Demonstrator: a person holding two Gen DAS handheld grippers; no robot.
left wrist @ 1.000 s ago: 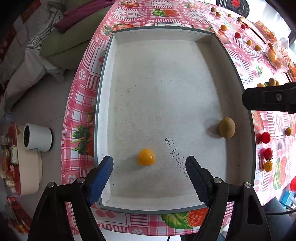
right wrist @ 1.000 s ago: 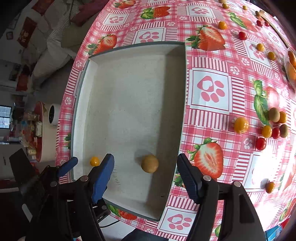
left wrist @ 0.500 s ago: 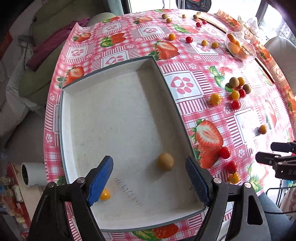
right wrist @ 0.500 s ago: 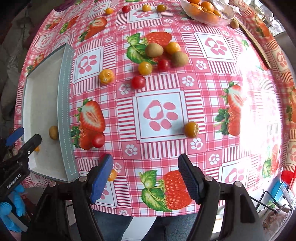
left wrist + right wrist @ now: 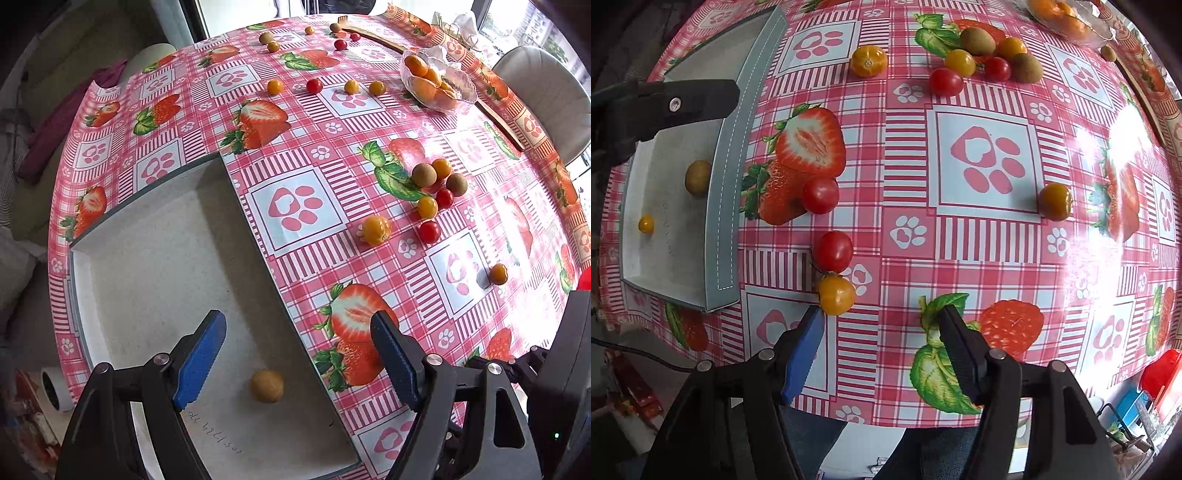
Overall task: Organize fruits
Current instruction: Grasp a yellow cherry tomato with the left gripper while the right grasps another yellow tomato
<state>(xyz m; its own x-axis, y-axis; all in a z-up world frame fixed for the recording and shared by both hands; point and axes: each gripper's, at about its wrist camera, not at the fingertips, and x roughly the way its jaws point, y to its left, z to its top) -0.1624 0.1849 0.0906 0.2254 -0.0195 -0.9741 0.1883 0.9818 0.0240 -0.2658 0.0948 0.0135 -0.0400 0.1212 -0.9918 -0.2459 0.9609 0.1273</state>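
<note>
- The right tool [image 5: 879, 325] hung over the table [image 5: 982, 236] beside the tray [image 5: 729, 184], its jaws closing with nothing between them.
- A yellow tomato [image 5: 836, 295] lay just by its left finger, touching a red tomato [image 5: 833, 251] on the side away from the tool.
- The left tool [image 5: 299, 354] stood spread and empty above the tray's near wall.
- Inside the tray lay a brown fruit [image 5: 267, 386] against that wall and a small yellow fruit [image 5: 646, 223] further in.
- Well beyond the tray sat a fruit cluster [image 5: 436, 184].
</note>
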